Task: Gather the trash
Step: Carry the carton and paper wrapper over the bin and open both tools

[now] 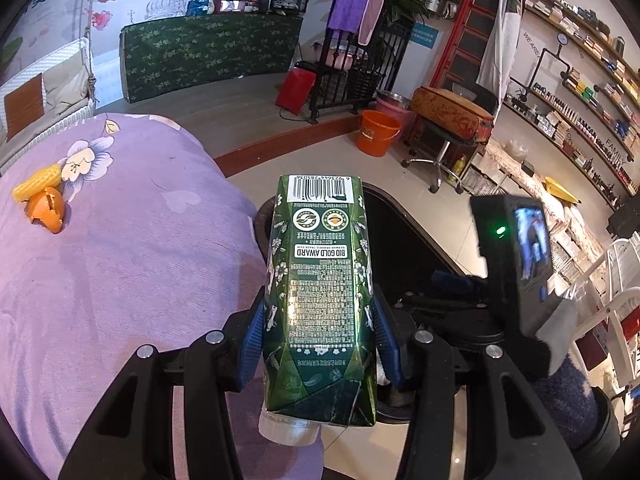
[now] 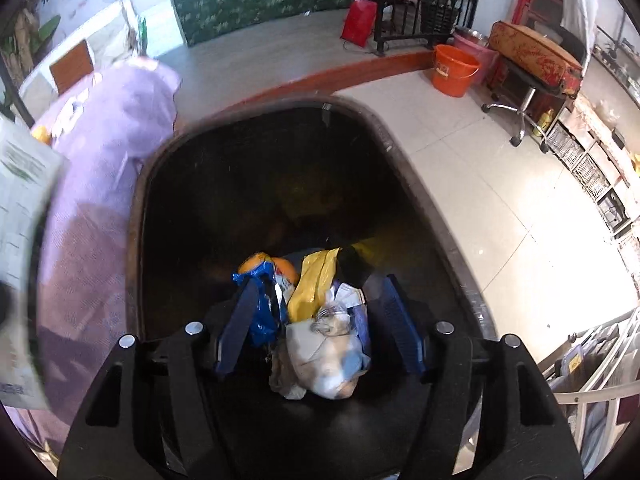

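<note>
1. The tall green printed drink carton (image 1: 320, 296) hides most of the black oval waste bin's (image 1: 420, 240) opening beyond the left tool (image 1: 320, 334).
2. Its white cap, nearest the camera, is partly cut by shadow.
3. Left of the right tool (image 2: 318, 320), a pale printed carton (image 2: 24, 240) is blurred and cropped by the edge.
4. Crumpled wrappers (image 2: 320, 344) between its fingers are too jumbled to identify.

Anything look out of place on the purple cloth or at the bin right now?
Yes: an orange peel and a yellow corn piece lie loose on the purple cloth, uncollected. The green carton in the left gripper is creased at its cap end. Trash sits in the black bin; nothing looks spilled.
</note>
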Action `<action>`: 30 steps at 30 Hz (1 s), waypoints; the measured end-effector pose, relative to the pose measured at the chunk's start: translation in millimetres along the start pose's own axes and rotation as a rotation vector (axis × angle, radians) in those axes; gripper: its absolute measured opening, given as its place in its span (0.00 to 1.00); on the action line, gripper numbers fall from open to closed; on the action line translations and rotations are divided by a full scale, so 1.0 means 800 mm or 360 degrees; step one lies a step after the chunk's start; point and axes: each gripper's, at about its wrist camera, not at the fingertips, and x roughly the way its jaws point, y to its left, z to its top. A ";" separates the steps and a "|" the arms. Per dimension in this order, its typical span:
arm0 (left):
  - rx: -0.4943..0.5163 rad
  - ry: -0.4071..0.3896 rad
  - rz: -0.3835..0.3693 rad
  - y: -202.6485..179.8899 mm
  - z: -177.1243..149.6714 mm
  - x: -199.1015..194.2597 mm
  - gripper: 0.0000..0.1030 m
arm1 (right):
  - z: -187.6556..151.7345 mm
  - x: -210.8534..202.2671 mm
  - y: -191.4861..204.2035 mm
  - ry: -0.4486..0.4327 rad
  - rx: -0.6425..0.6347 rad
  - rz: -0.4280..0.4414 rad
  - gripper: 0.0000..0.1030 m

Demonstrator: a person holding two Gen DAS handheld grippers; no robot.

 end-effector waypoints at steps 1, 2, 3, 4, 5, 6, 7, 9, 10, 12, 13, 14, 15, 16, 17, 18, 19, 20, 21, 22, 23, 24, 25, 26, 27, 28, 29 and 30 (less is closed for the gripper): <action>0.0010 0.0015 -0.0007 -0.003 0.000 0.005 0.46 | 0.002 -0.008 -0.005 -0.0038 0.0026 -0.0006 0.64; 0.0014 0.0028 -0.0013 -0.005 0.000 0.009 0.46 | 0.003 -0.012 -0.009 -0.0065 0.0042 -0.0014 0.64; 0.0016 0.0039 -0.0021 -0.008 -0.001 0.012 0.46 | 0.005 -0.018 -0.013 -0.0095 0.0060 -0.0023 0.66; 0.0019 0.0053 -0.0029 -0.010 -0.001 0.017 0.46 | 0.006 -0.027 -0.020 -0.0140 0.0090 -0.0041 0.67; 0.0021 0.0068 -0.0036 -0.013 0.000 0.022 0.46 | 0.008 -0.033 -0.023 -0.0165 0.0110 -0.0052 0.68; 0.0023 0.0079 -0.0043 -0.015 0.001 0.026 0.46 | 0.009 -0.040 -0.030 -0.0197 0.0137 -0.0064 0.68; 0.0025 0.0094 -0.0053 -0.019 0.002 0.031 0.46 | 0.010 -0.044 -0.033 -0.0217 0.0156 -0.0073 0.68; 0.0027 0.0118 -0.0066 -0.024 0.002 0.039 0.46 | 0.011 -0.056 -0.047 -0.0272 0.0213 -0.0096 0.69; 0.0029 0.0131 -0.0073 -0.027 0.003 0.044 0.46 | 0.011 -0.058 -0.049 -0.0285 0.0229 -0.0102 0.69; 0.0031 0.0160 -0.0084 -0.032 0.003 0.053 0.46 | 0.011 -0.065 -0.058 -0.0321 0.0262 -0.0125 0.69; 0.0027 0.0176 -0.0091 -0.034 0.003 0.058 0.46 | 0.011 -0.069 -0.062 -0.0335 0.0275 -0.0144 0.69; 0.0023 0.0190 -0.0097 -0.037 0.003 0.063 0.46 | 0.013 -0.069 -0.066 -0.0340 0.0283 -0.0150 0.69; 0.0022 0.0203 -0.0102 -0.039 0.003 0.067 0.46 | 0.014 -0.070 -0.070 -0.0347 0.0295 -0.0154 0.69; 0.0023 0.0221 -0.0107 -0.042 0.003 0.073 0.46 | 0.014 -0.071 -0.074 -0.0354 0.0307 -0.0161 0.69; 0.0025 0.0234 -0.0109 -0.043 0.003 0.077 0.46 | 0.014 -0.073 -0.077 -0.0362 0.0317 -0.0169 0.69; 0.0031 0.0251 -0.0113 -0.046 0.003 0.082 0.46 | 0.013 -0.074 -0.080 -0.0367 0.0326 -0.0175 0.69; 0.0033 0.0263 -0.0116 -0.047 0.004 0.086 0.46 | 0.013 -0.074 -0.083 -0.0374 0.0338 -0.0177 0.69; 0.0037 0.0276 -0.0120 -0.049 0.004 0.090 0.46 | 0.012 -0.074 -0.086 -0.0378 0.0346 -0.0177 0.69; 0.0041 0.0287 -0.0122 -0.051 0.005 0.093 0.46 | 0.012 -0.073 -0.089 -0.0379 0.0353 -0.0178 0.69; 0.0046 0.0300 -0.0124 -0.054 0.004 0.098 0.46 | 0.013 -0.073 -0.090 -0.0379 0.0356 -0.0180 0.69; 0.0049 0.0315 -0.0125 -0.056 0.004 0.102 0.46 | 0.013 -0.072 -0.092 -0.0381 0.0364 -0.0183 0.69; 0.0053 0.0331 -0.0129 -0.057 0.004 0.106 0.46 | 0.013 -0.073 -0.094 -0.0385 0.0370 -0.0185 0.69; 0.0059 0.0346 -0.0131 -0.058 0.003 0.110 0.46 | 0.015 -0.074 -0.096 -0.0387 0.0375 -0.0187 0.69; 0.0064 0.0358 -0.0130 -0.061 0.004 0.115 0.47 | 0.015 -0.074 -0.098 -0.0390 0.0382 -0.0191 0.69; 0.0072 0.0371 -0.0130 -0.063 0.005 0.118 0.47 | 0.015 -0.074 -0.100 -0.0394 0.0387 -0.0194 0.69; 0.0083 0.0388 -0.0134 -0.066 0.005 0.123 0.47 | 0.015 -0.075 -0.101 -0.0397 0.0394 -0.0196 0.69; 0.0099 0.0407 -0.0140 -0.069 0.005 0.128 0.47 | 0.015 -0.075 -0.104 -0.0398 0.0400 -0.0197 0.69; 0.0111 0.0419 -0.0138 -0.070 0.005 0.130 0.47 | 0.015 -0.075 -0.105 -0.0397 0.0405 -0.0198 0.69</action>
